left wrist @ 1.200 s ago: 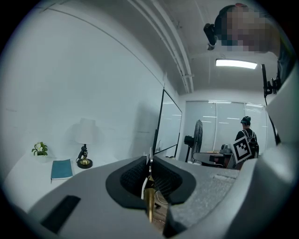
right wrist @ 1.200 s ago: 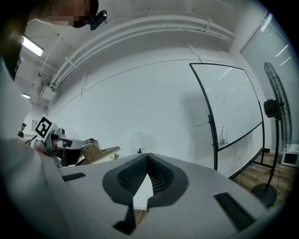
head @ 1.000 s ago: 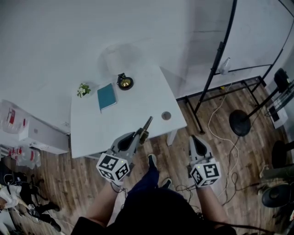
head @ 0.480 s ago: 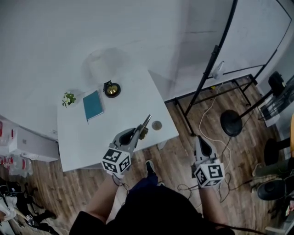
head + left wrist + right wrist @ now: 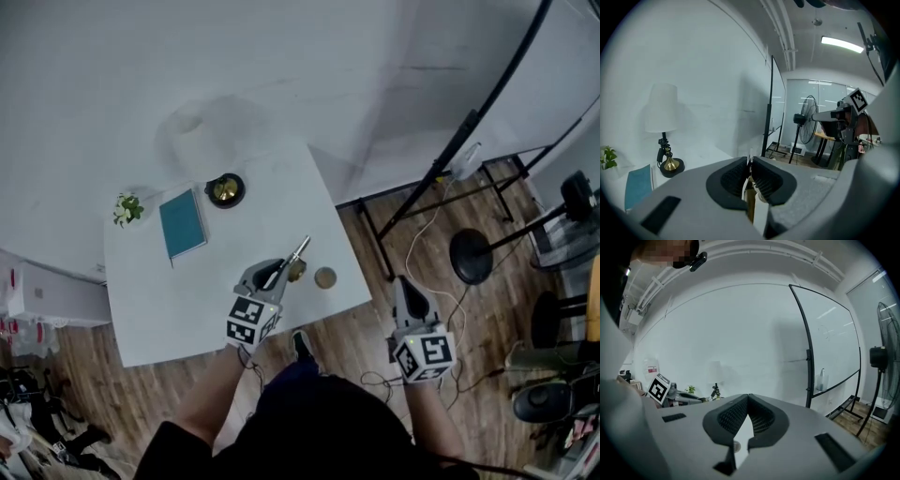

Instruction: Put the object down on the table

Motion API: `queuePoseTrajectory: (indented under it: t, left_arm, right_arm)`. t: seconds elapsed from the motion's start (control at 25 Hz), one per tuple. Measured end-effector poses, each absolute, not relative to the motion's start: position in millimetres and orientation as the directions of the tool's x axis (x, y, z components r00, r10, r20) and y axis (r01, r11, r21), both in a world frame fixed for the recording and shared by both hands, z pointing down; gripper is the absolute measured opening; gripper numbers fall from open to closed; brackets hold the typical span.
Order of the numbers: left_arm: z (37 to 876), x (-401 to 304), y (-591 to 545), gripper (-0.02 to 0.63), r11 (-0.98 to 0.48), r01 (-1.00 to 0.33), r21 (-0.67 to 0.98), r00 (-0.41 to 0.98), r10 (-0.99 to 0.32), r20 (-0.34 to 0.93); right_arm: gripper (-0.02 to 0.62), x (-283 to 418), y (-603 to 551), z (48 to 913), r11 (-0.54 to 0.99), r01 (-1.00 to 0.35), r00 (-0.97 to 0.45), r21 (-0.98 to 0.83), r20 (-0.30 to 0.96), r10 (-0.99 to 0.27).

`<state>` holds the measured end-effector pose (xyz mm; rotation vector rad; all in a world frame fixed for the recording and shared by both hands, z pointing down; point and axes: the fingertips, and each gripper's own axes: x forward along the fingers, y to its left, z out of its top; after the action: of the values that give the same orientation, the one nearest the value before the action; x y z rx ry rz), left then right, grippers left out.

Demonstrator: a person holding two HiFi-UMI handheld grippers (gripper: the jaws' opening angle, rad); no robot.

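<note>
Carrying step, by the look of it: hovering over the white table point(image 5: 178, 300) near its front edge, with the left gripper point(image 5: 284, 270) clamped on a slim brass-and-silver object point(image 5: 299, 251) that is not yet down. Right gripper point(image 5: 403, 286) pinched shut on nothing, off over the floor. Next, likely: lower gently, touch down, then let go.

Head view. On the table point(image 5: 187, 300), along its far edge from left to right: plant point(image 5: 127, 208), book point(image 5: 182, 223), lamp base point(image 5: 225, 189). A small disc point(image 5: 325, 277) lies near the right edge. Just left of it, over the tabletop, is the left gripper point(image 5: 281, 272), with a slender object point(image 5: 298, 251) between its jaws. The right gripper point(image 5: 403, 286) is right of the table, over the floor point(image 5: 366, 328). A round stand base point(image 5: 472, 251) sits farther right.
</note>
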<state>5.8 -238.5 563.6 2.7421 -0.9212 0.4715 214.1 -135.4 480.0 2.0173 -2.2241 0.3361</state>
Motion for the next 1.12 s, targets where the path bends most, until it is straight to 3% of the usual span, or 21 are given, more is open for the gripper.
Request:
queuePoseTrajectory:
  t: [0.36, 0.6, 0.92, 1.12]
  left_arm:
    - [627, 36, -288, 0.032, -0.843, -0.539, 0.007, 0.742, -0.471, 0.477]
    - [672, 53, -306, 0.032, -0.845, -0.523, -0.110, 0.668, -0.487, 0.563]
    - [721, 78, -297, 0.032, -0.898, -0.350, -0.265, 0.626, -0.435, 0.647]
    - [740, 71, -300, 0.032, -0.903, -0.311, -0.297, 0.588, -0.429, 0.685]
  right_arm:
    - [0.006, 212, -197, 498, 0.135, -0.988, -0.151, -0.076, 0.289, -0.945]
    - [0.006, 225, -228, 529, 0.210, -0.969, -0.241, -0.127, 0.327, -0.914]
    - [0.006, 233, -254, 556, 0.314, -0.931, -0.362, -0.186, 0.372, -0.855]
    - [0.006, 227, -258, 572, 0.340, -0.916, -0.399, -0.212, 0.403, -0.824]
